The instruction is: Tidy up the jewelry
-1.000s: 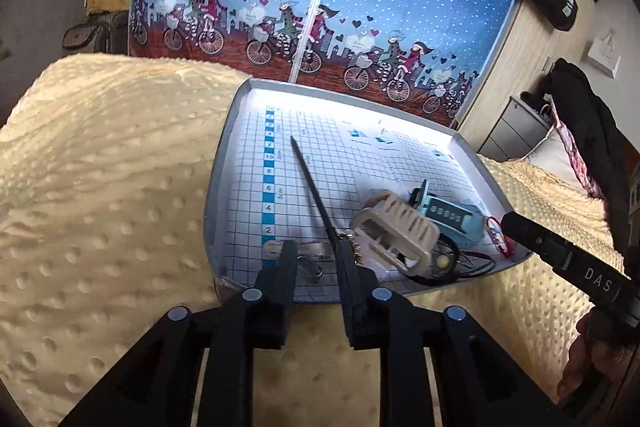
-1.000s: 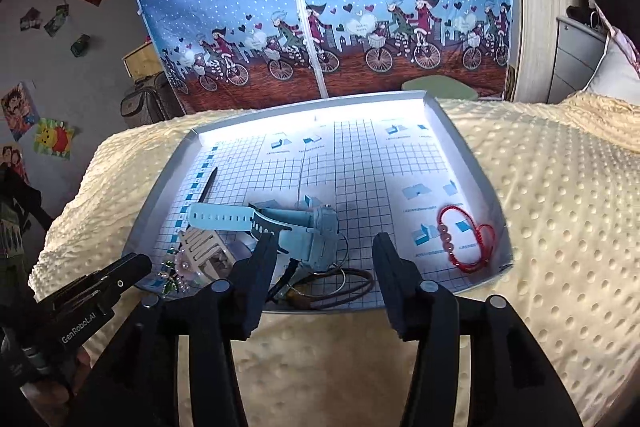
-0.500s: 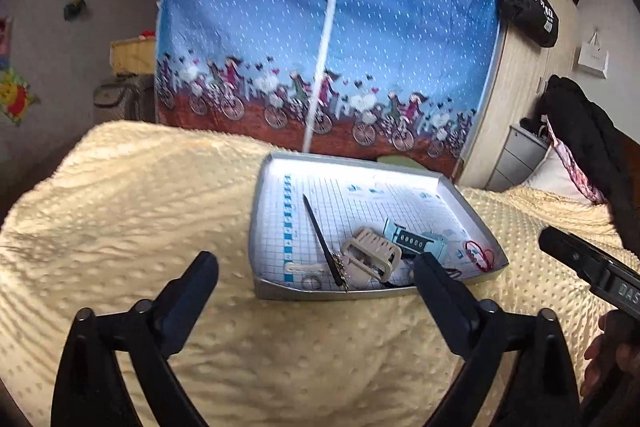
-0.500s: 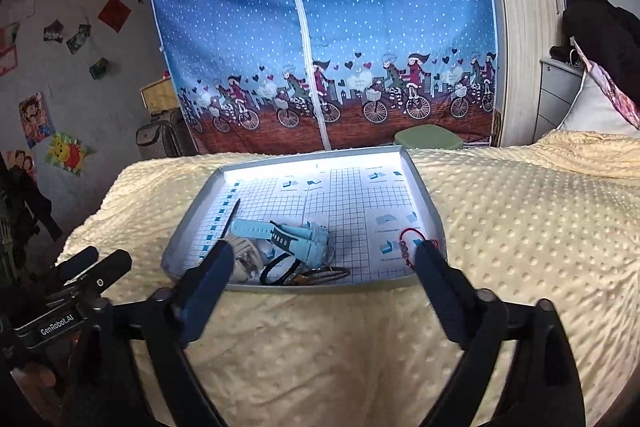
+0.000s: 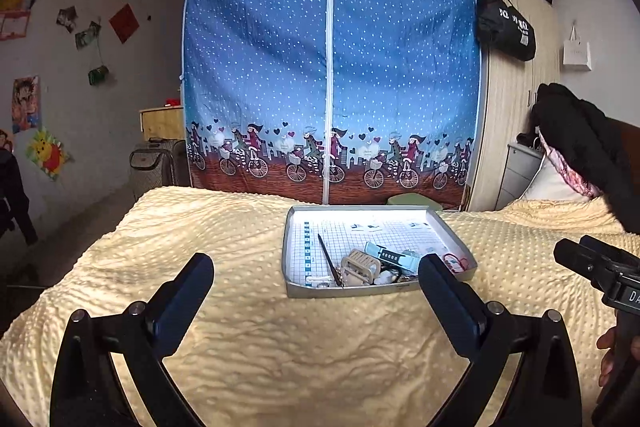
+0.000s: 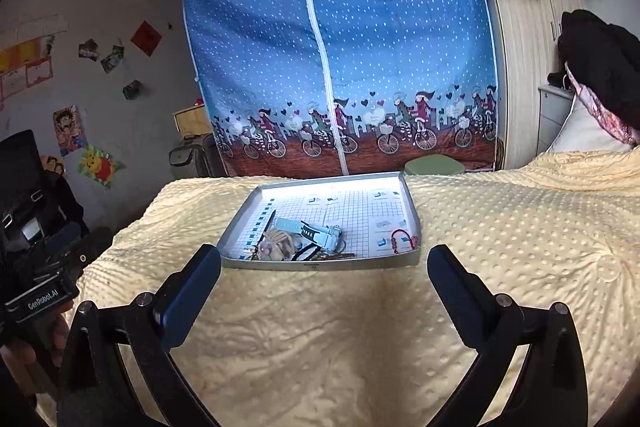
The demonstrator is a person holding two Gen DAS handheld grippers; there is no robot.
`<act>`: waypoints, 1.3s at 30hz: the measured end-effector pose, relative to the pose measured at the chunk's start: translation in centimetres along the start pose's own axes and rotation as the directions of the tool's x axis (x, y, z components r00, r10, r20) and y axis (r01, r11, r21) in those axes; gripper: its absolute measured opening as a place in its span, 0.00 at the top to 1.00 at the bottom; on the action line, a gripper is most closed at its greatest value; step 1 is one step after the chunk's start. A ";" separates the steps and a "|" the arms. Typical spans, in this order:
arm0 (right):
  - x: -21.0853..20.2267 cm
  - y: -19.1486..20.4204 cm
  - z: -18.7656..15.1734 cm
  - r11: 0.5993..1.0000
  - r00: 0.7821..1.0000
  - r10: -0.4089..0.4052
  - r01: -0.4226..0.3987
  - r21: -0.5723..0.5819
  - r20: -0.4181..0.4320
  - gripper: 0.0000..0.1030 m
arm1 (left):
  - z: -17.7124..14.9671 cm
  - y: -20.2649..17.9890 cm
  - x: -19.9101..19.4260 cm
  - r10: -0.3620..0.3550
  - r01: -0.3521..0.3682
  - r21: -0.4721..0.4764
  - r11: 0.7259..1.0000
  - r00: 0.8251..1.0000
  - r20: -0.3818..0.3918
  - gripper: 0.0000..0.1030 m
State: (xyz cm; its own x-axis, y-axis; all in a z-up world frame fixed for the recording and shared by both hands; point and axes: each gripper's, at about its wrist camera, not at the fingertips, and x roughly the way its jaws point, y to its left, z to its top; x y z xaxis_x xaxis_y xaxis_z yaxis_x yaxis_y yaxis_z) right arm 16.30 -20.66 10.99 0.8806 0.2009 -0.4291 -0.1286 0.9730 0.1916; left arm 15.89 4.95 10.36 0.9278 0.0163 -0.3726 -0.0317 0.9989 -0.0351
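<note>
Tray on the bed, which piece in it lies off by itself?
The red cord bracelet, alone at the tray's near right corner. The light blue watch, beige strap and dark cords lie heaped together left of it.

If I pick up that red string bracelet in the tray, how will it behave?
The red string bracelet with beads looks like thin cord, so it will probably hang limp and feel very light. It lies flat by the right wall of the shallow grey tray, so pinching it could be fiddly. A push would likely bunch it.
</note>
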 end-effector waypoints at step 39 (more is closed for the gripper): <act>-11.8 0.1 -10.4 0.998 0.997 -0.017 0.021 -0.059 0.072 0.02 | -9.2 -2.0 -11.0 -0.029 0.029 0.080 0.996 1.000 -0.010 0.00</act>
State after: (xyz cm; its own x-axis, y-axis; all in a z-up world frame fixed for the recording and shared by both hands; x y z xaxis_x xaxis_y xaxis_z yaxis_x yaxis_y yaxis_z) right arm 1.14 -21.78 6.84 0.9131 0.1761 -0.3678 -0.1368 0.9820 0.1306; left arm 2.30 2.33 6.01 0.9248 -0.0127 -0.3803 0.0252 0.9993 0.0279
